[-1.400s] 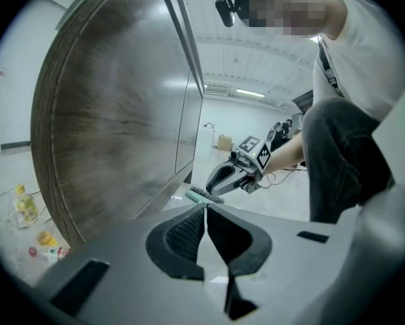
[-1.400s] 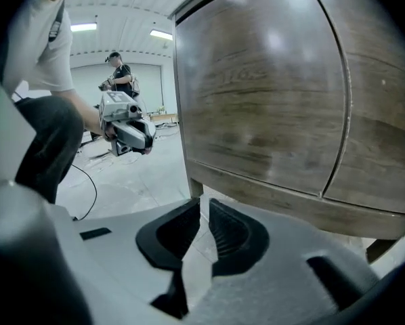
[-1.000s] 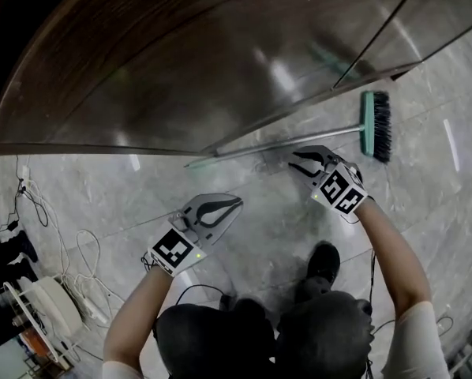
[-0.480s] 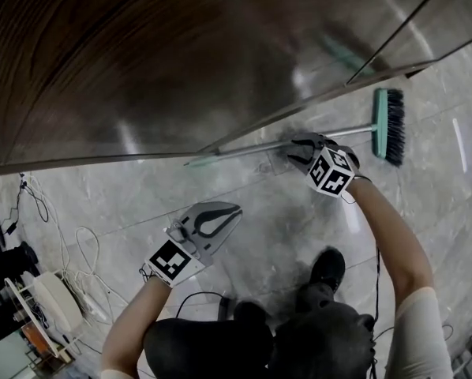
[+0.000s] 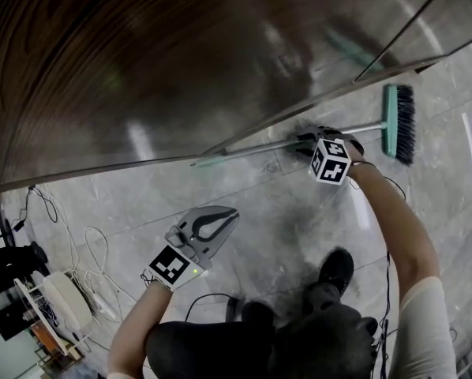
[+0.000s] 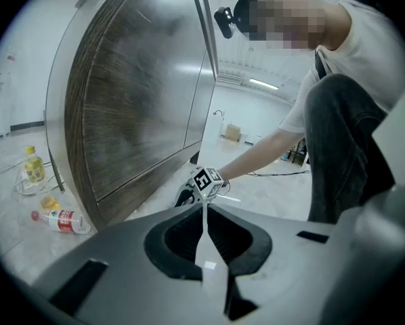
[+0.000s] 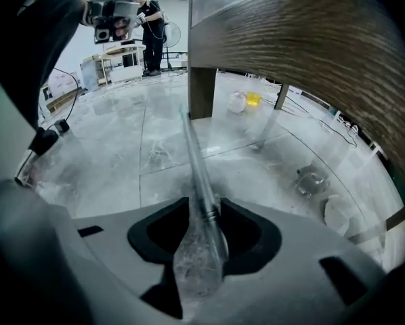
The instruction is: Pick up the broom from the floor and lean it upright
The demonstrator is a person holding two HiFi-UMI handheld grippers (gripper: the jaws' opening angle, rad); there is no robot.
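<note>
At the floor's edge under the counter (image 5: pixel 181 54): broom (image 5: pixel 252 149) lies flat | right gripper (image 5: pixel 307 142) jaws just opening, loose astride its handle (image 7: pixel 196 161) | left gripper (image 5: pixel 232 214) clenched, empty

right tool (image 5: pixel 305 142), jaws just opening, astride broom handle (image 5: pixel 256 148) on floor (image 5: pixel 260 200); left tool (image 5: pixel 230 214) well apart.

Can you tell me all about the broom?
The broom lies flat on the grey floor beside the wooden wall. It has a long silvery handle with a green tip and a teal head with dark bristles. The right tool straddles the handle near the head; its jaws have just been opening and are not squeezing it.
</note>
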